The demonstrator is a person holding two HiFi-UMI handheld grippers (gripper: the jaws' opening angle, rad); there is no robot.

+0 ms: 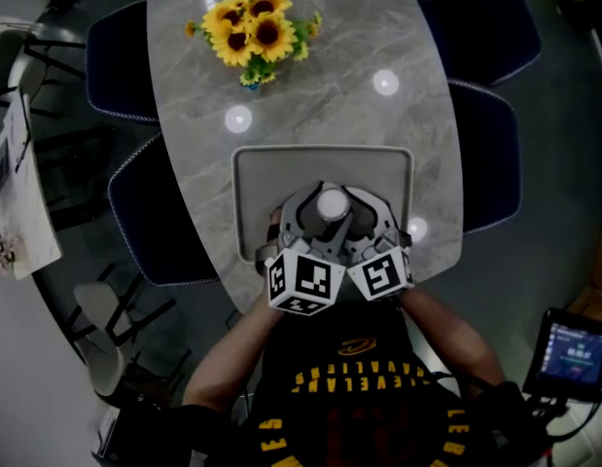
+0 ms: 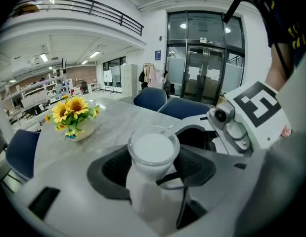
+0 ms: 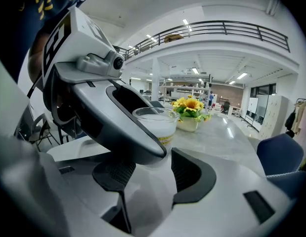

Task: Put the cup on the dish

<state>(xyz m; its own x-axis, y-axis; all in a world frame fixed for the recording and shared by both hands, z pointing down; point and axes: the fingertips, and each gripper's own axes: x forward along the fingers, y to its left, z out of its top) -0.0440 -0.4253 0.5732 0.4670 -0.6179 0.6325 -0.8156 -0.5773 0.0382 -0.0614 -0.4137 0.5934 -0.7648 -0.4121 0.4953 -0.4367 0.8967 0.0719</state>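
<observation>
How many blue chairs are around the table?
4. Left of the table: a far chair and a near chair. Right of it: a far chair and a near chair. The person's body may hide more.

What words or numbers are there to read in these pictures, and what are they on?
"CLEVELAND CAVALIERS", as far as I can tell: yellow letters, upside down, on the person's black shirt.
The yellow band on the clear plastic cup: too small to read.
The small dark screen: too blurred to read.
The square-marker cubes: black-and-white patterns, no words.
</observation>
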